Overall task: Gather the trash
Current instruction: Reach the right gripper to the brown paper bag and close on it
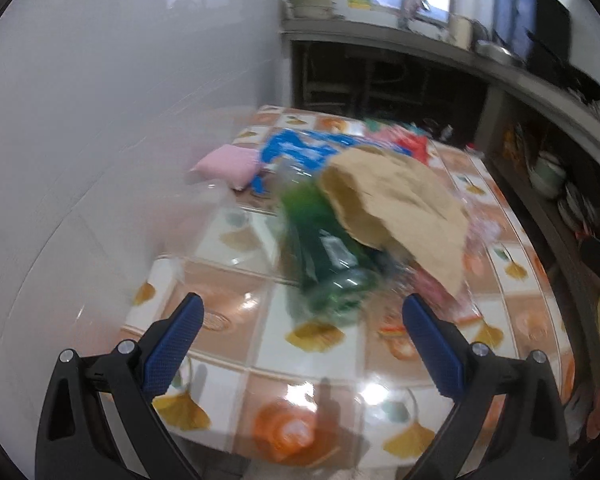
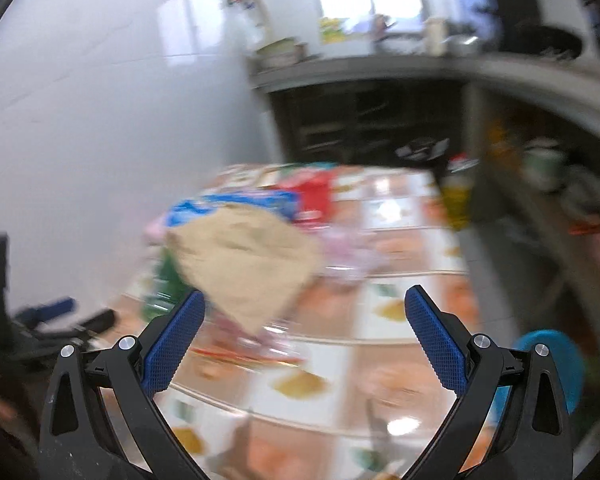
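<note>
We see a crumpled brown paper bag (image 1: 396, 208) draped over a green plastic bottle (image 1: 328, 256) lying on its side mid-desk, toward the desk's left edge.

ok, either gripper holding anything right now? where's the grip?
Nothing held. Left gripper and right gripper are both open and empty, short of the green bottle.

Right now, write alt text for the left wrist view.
A green plastic bottle lies on a tiled-pattern table, partly covered by a brown paper bag, just ahead of the open left tool. A pink sponge and blue packaging sit behind; the image is motion-blurred.
</note>
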